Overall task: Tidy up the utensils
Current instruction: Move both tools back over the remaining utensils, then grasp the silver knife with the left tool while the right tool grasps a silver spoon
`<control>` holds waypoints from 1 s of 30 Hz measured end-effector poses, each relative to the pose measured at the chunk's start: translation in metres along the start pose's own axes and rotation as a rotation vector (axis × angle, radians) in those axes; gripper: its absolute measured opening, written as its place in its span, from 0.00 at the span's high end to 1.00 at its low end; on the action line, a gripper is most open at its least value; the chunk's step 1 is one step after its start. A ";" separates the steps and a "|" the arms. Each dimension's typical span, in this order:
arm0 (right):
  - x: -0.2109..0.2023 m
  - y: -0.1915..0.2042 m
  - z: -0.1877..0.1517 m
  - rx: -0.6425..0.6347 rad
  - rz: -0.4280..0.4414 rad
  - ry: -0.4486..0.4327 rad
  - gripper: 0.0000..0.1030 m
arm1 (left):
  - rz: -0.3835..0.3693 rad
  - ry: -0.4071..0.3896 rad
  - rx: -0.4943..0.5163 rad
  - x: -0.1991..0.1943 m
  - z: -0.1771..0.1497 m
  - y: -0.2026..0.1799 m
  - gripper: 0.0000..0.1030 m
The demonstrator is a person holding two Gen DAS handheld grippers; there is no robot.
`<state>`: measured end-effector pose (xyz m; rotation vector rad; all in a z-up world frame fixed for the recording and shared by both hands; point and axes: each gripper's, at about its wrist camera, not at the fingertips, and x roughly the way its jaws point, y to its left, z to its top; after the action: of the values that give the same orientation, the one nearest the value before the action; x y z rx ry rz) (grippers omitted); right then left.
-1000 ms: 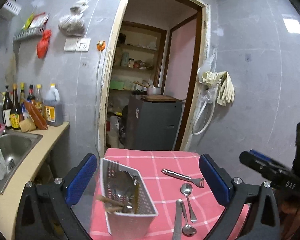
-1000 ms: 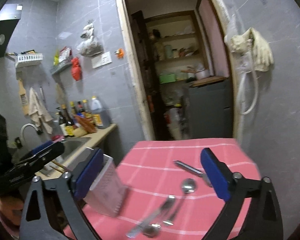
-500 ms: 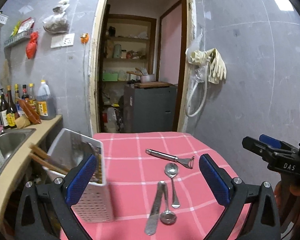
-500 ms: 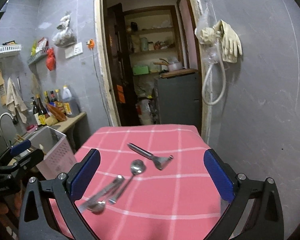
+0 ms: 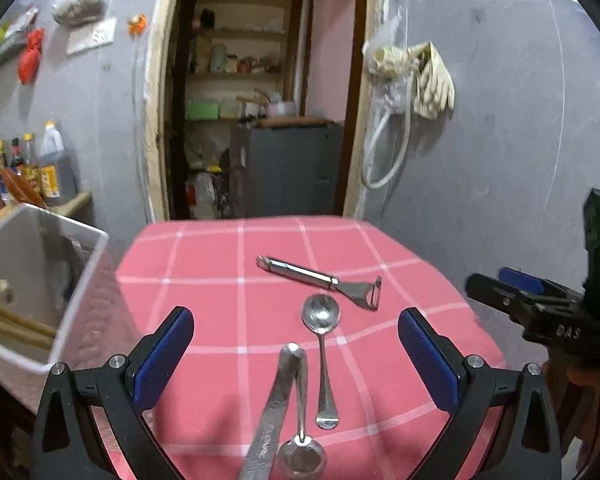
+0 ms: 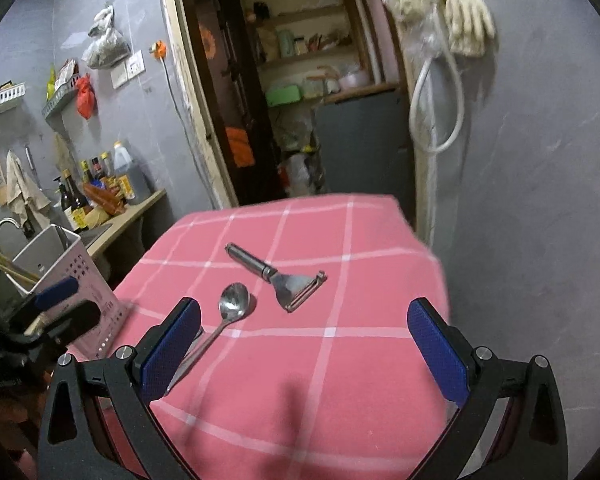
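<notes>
Left gripper [image 5: 296, 344] hung spread and empty over the worktop [image 5: 204, 280]; right gripper [image 6: 304, 336] likewise. Between picks, probably. Lay loose ahead: two spoons [image 5: 320, 316], peeler [image 5: 320, 280], flat tool [image 5: 276, 400]. Next: pinching one handle, carrying to white caddy [image 5: 72, 300] at left edge.

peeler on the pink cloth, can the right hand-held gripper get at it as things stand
Probably yes: the peeler lies alone ahead of the open right hand-held gripper, touching nothing; the spoon lies apart beside it.
</notes>
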<state>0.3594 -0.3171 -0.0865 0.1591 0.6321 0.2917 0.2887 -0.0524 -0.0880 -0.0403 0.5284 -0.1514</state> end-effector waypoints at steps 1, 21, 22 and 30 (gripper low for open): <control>0.008 0.000 -0.002 -0.001 0.016 0.013 0.02 | -0.004 0.021 0.002 0.007 -0.002 -0.001 0.00; 0.138 0.038 -0.011 -0.090 0.323 0.316 0.71 | 0.035 0.400 -0.076 0.089 -0.041 0.015 0.59; 0.144 0.042 -0.013 -0.094 0.332 0.340 0.71 | 0.036 0.411 -0.077 0.090 -0.043 0.015 0.59; 0.166 0.060 -0.012 -0.110 0.350 0.383 0.71 | 0.056 0.450 -0.058 0.089 -0.040 0.012 0.59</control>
<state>0.4667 -0.2078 -0.1741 0.1080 0.9665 0.7041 0.3459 -0.0545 -0.1676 -0.0478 0.9825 -0.0898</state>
